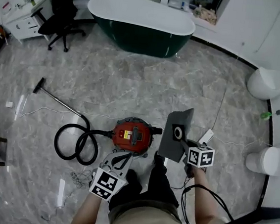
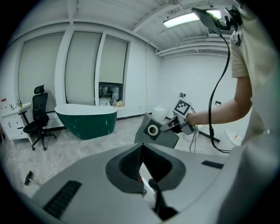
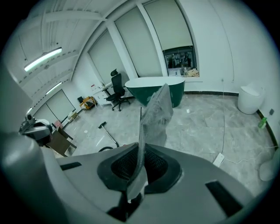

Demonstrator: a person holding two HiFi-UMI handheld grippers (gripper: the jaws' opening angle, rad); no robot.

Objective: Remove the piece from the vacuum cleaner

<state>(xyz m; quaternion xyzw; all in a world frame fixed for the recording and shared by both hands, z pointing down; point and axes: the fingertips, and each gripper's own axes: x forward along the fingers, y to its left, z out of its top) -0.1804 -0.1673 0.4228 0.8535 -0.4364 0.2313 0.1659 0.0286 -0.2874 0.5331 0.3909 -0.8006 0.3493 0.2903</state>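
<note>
Dark green bathtub point(image 1: 139, 27) at 12 o'clock of the head view, well apart from the rest. Near centre, red vacuum cleaner point(image 1: 132, 134), taken here as the dial's hub, with coiled black hose point(image 1: 74, 144) at 9 o'clock. At 3 o'clock, grey dust bag point(image 1: 176, 135) (round collar facing the camera), off the machine and held in the air, one edge clamped in the narrow jaws of the right gripper point(image 1: 185, 144). At 6 o'clock, left gripper point(image 1: 120, 157), jaws pressed together on nothing.

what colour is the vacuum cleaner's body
Red: the vacuum cleaner shows best in the head view.
</note>
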